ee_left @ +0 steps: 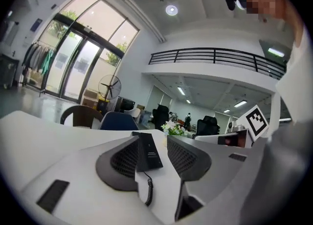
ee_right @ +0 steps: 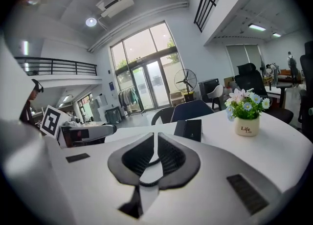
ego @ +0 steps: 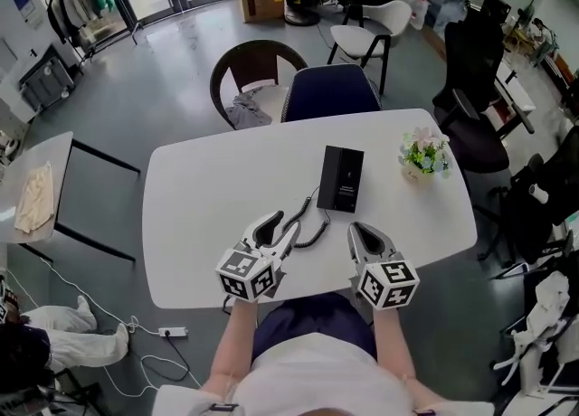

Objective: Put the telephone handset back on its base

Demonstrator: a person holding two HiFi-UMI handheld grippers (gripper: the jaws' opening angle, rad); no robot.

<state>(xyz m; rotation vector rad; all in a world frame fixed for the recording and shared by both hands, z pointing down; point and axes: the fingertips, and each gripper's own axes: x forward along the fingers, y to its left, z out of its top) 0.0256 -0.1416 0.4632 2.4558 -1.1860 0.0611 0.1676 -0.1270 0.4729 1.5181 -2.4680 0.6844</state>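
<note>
The black telephone (ego: 341, 179) lies flat in the middle of the white table (ego: 208, 197). It reads as one dark block, so the handset seems to rest on the base. Its coiled cord (ego: 312, 229) loops toward the near edge. My left gripper (ego: 282, 224) hovers above the table near the cord, open with nothing between its fingers. In the left gripper view the telephone (ee_left: 146, 151) shows through the gap of that gripper (ee_left: 152, 138), with the cord (ee_left: 149, 190) below. My right gripper (ego: 360, 231) is shut and empty, to the right of the cord. In the right gripper view the telephone (ee_right: 190, 130) lies beyond that gripper (ee_right: 156, 135).
A small pot of flowers (ego: 423, 156) stands on the table right of the telephone, also the pot (ee_right: 247, 116) in the right gripper view. A blue chair (ego: 330, 93) and a dark round chair (ego: 258, 75) stand at the far side. A second white table (ego: 36, 193) is at left.
</note>
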